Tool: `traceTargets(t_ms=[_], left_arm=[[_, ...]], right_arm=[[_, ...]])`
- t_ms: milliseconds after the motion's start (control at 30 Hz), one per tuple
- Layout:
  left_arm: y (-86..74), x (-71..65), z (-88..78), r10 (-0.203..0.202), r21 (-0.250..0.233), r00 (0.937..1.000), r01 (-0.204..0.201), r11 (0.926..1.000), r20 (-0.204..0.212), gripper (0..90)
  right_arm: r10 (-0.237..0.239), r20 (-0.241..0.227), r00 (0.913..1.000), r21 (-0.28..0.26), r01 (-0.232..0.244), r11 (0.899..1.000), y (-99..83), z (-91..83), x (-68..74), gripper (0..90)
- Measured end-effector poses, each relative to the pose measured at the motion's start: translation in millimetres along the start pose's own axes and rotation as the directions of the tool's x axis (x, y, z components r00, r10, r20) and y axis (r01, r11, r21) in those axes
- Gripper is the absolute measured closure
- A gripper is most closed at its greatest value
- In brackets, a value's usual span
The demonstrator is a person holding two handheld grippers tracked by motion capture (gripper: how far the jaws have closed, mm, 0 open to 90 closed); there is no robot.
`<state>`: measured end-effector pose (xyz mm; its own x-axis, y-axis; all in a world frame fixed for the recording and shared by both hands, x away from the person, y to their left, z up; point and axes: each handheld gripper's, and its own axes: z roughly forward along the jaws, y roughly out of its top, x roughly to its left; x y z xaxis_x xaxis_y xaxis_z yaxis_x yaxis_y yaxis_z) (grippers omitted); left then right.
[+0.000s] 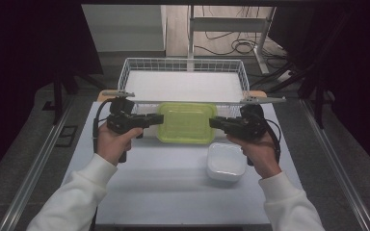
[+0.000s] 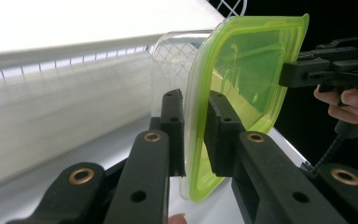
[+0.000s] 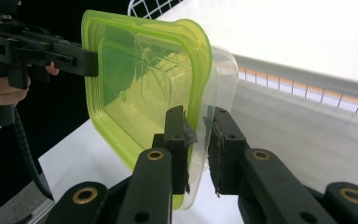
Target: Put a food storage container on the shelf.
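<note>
A clear plastic container with a lime-green lid hangs level just above the white table, in front of the wire basket. My left gripper is shut on its left rim and my right gripper on its right rim. In the left gripper view the jaws pinch the lid's edge and the tub wall of the container, with the right gripper clamped on the far edge. The right gripper view shows its jaws closed on the container, and the left gripper opposite.
A white wire basket with a white liner stands right behind the container. A small translucent white tub sits on the table under my right hand. Dark floor and metal rails flank the table.
</note>
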<state>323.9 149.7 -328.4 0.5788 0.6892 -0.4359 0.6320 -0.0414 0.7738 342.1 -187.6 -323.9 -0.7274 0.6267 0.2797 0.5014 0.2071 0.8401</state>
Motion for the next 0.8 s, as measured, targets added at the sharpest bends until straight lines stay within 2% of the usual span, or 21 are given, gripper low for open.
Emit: traceTargets(t_ms=[233, 367, 533, 700, 800], left_arm=[[20.1, 4.2, -1.4, 0.016, -0.011, 0.9998, -0.016, 0.9998, -0.010, 79.5], [33.6, 9.7, 0.7, 0.004, -0.016, 1.0000, -0.004, 0.9999, 0.000, 79.5], [51.6, 15.2, 2.3, 0.017, -0.023, 0.9998, -0.017, 0.9996, -0.009, 79.6], [72.9, 26.1, 8.4, 0.001, -0.015, 1.0000, -0.001, 0.9999, -0.002, 79.5], [82.9, 34.0, 14.3, -0.020, -0.002, 0.9996, 0.020, 0.9998, 0.018, 79.5]], right_arm=[[-0.008, 0.003, 1.0000, -0.017, 0.008, 1.000, 18.3, 4.1, -5.0, 78.2], [-0.017, 0.006, 0.9998, -0.020, 0.017, 1.000, 32.3, 5.5, -9.3, 78.1], [-0.019, 0.004, 0.9998, -0.018, 0.019, 1.000, 51.0, 9.7, -17.6, 78.3], [-0.004, -0.002, 1.0000, -0.027, 0.004, 1.000, 68.3, 17.2, -29.8, 78.5], [0.022, -0.011, 0.9997, -0.030, -0.022, 0.999, 76.4, 19.9, -37.5, 78.6]])
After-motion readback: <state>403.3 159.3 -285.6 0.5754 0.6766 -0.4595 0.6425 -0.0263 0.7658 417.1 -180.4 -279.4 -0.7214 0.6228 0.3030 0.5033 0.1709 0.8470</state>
